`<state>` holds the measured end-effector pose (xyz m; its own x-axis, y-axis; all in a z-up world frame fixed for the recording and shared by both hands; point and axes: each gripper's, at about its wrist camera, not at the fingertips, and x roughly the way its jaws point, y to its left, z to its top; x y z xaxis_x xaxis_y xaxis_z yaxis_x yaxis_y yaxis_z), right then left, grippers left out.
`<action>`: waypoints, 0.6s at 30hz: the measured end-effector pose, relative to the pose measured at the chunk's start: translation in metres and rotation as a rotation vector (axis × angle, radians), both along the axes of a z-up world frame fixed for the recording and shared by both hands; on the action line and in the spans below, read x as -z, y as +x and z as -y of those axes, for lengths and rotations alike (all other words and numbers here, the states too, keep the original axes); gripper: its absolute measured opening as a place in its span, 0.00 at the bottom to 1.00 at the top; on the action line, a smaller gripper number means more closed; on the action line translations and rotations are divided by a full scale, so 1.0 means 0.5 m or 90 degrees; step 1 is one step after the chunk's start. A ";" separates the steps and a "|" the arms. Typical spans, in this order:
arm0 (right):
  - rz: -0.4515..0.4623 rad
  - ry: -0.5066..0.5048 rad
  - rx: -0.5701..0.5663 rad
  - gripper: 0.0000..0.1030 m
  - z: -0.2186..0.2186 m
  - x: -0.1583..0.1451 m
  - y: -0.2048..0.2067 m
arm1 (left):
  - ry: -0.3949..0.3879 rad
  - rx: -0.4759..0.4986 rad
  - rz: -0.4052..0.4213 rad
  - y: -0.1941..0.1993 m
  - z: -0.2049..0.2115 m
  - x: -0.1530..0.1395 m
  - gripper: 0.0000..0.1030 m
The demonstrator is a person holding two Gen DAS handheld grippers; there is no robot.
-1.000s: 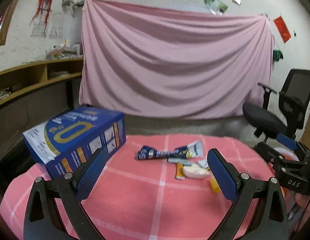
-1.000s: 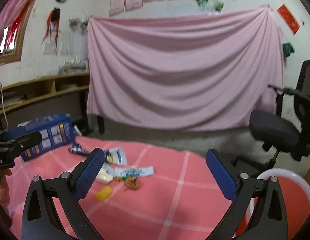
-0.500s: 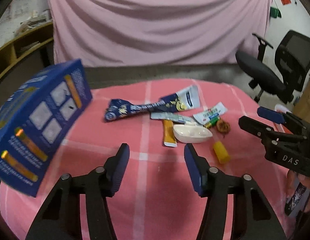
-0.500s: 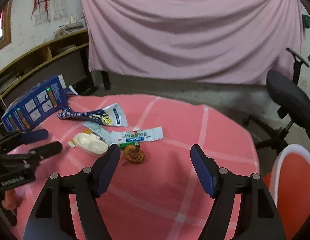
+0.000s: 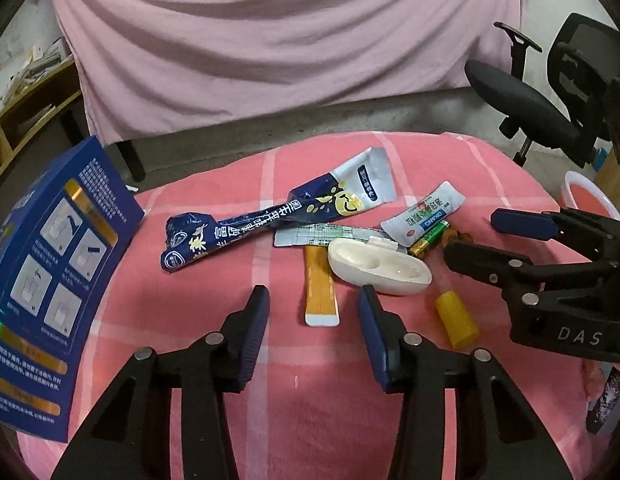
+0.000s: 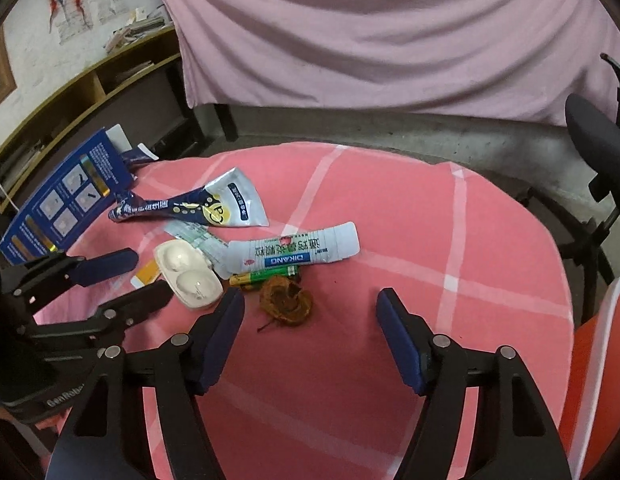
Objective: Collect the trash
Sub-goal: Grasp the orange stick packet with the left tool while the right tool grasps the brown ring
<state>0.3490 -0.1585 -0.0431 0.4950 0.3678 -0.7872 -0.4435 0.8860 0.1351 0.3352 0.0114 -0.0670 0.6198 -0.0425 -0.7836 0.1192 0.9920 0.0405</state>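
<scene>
Trash lies on the pink checked cloth (image 5: 189, 320): a crumpled blue wrapper (image 5: 245, 232), an orange sachet (image 5: 320, 292), a white plastic shell (image 5: 378, 266), a white sachet (image 5: 424, 214), a green battery (image 5: 430, 238), a yellow cap (image 5: 456, 318). My left gripper (image 5: 314, 306) is open, just short of the orange sachet, empty. In the right wrist view my right gripper (image 6: 310, 308) is open and empty, just before a brown dried peel (image 6: 285, 300), next to the battery (image 6: 265, 278), white sachet (image 6: 293, 254) and shell (image 6: 187, 276).
A blue carton (image 5: 41, 280) stands at the left of the table. A red and white bin (image 6: 602, 360) sits off the right edge. A black office chair (image 5: 550, 100) stands at back right. A pink sheet hangs behind.
Both grippers have tilted down and moved in close over the trash pile. The jaws of both have narrowed from wide open to partly open.
</scene>
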 end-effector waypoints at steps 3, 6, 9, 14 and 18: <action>-0.002 -0.016 -0.012 0.56 -0.009 0.003 -0.003 | -0.006 0.005 0.002 0.001 0.002 0.002 0.21; -0.003 -0.029 -0.012 0.39 -0.011 0.005 -0.003 | -0.010 0.007 0.003 0.000 0.002 0.004 0.12; -0.005 -0.021 -0.012 0.26 -0.007 0.004 -0.001 | -0.009 0.005 0.006 -0.008 0.009 0.002 0.12; 0.001 -0.008 -0.022 0.26 -0.002 -0.003 -0.017 | -0.025 -0.009 0.018 -0.034 0.010 -0.008 0.12; 0.030 0.012 -0.022 0.26 0.011 -0.022 -0.046 | -0.029 -0.038 0.035 -0.064 0.007 -0.019 0.12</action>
<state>0.3261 -0.1642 -0.0323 0.5174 0.4004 -0.7563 -0.4804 0.8673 0.1305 0.3031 0.0079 -0.0573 0.6646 -0.0384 -0.7462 0.0585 0.9983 0.0007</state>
